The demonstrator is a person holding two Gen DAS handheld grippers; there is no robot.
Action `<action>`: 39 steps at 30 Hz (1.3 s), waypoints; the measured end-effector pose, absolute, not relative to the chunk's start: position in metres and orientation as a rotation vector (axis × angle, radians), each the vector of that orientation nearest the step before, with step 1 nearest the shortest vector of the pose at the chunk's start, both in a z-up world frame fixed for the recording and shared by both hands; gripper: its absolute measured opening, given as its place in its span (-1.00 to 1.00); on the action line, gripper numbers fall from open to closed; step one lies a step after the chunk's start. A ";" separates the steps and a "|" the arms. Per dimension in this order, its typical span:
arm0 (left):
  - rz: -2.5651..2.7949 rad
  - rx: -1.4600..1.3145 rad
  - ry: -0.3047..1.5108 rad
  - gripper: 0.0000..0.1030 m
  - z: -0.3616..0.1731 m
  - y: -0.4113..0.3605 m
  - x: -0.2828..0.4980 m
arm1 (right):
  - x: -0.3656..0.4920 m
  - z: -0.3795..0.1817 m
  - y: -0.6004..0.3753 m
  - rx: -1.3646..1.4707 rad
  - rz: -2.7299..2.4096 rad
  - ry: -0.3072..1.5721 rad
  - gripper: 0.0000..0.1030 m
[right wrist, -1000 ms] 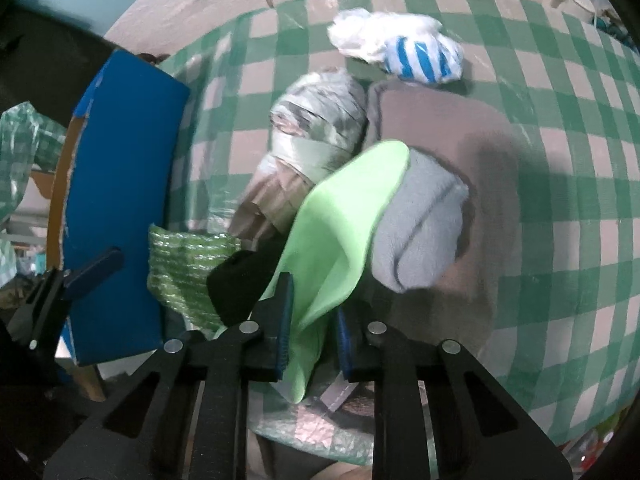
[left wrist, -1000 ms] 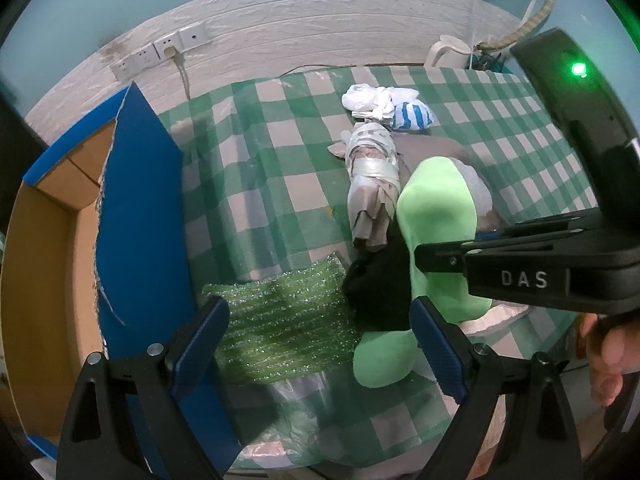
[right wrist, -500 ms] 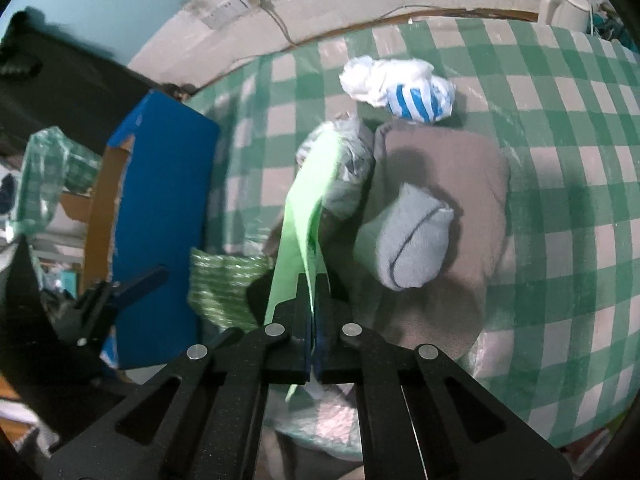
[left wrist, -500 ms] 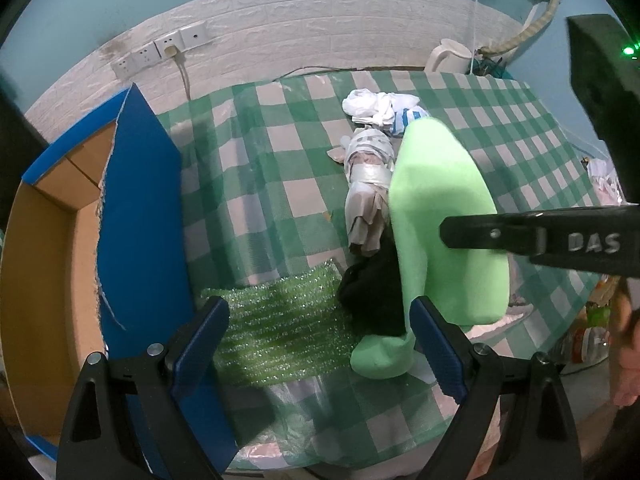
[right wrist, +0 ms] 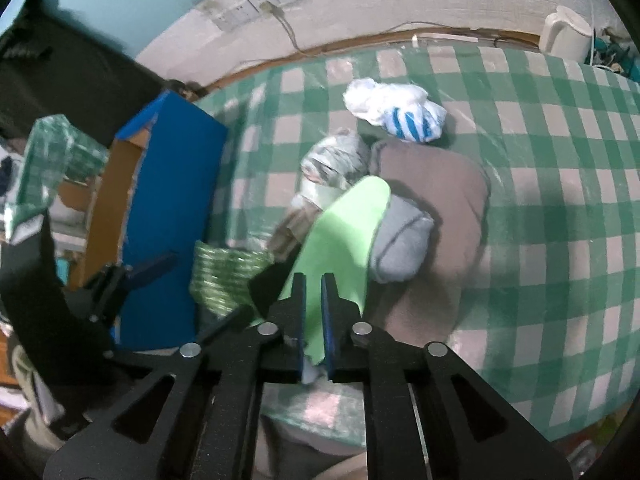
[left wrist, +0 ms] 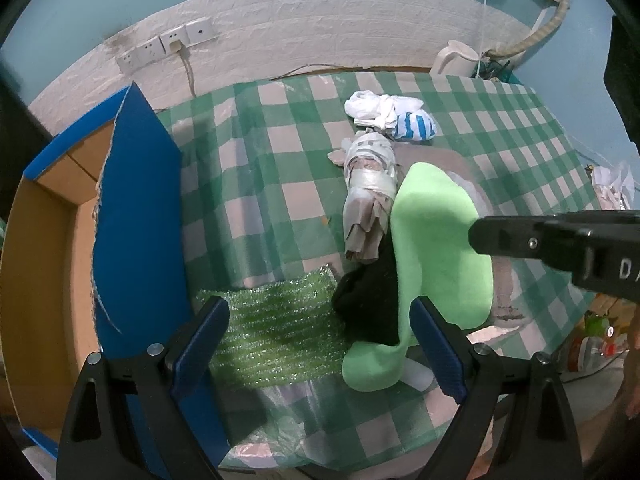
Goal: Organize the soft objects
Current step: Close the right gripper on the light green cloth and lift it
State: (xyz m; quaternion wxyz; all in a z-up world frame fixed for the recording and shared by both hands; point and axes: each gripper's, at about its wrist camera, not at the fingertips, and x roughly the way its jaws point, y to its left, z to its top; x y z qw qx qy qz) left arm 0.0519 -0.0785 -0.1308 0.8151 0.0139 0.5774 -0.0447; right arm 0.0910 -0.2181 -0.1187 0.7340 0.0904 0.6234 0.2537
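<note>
My right claw (right wrist: 313, 312) pinches the green foam sheet (right wrist: 344, 232) above the surface's near edge; its long axis runs away from me. My left claw (left wrist: 320, 344), spread, empty, sits nearer the blue box (left wrist: 140, 216).

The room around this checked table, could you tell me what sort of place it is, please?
Probably a home room, not a lab: a green checked tablecloth, wall sockets on a white brick-pattern wall, and a white electric kettle at the back.
</note>
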 end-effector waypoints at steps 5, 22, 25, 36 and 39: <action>-0.077 0.019 1.242 0.80 -0.132 -0.075 0.052 | 0.093 -0.123 -0.217 0.203 0.546 1.381 -0.26; -0.014 -0.122 1.205 0.80 -0.107 -0.029 0.051 | 0.083 -0.133 -0.190 0.160 0.557 1.447 -0.08; -0.013 -0.116 1.198 0.80 -0.105 -0.030 0.049 | 0.083 -0.141 -0.182 0.141 0.547 1.468 -0.08; -0.024 -0.101 1.187 0.80 -0.105 -0.029 0.047 | 0.090 -0.165 -0.176 0.144 0.479 1.524 -0.08; -0.028 -0.100 1.186 0.80 -0.105 -0.029 0.047 | 0.091 -0.167 -0.173 0.144 0.478 1.528 -0.08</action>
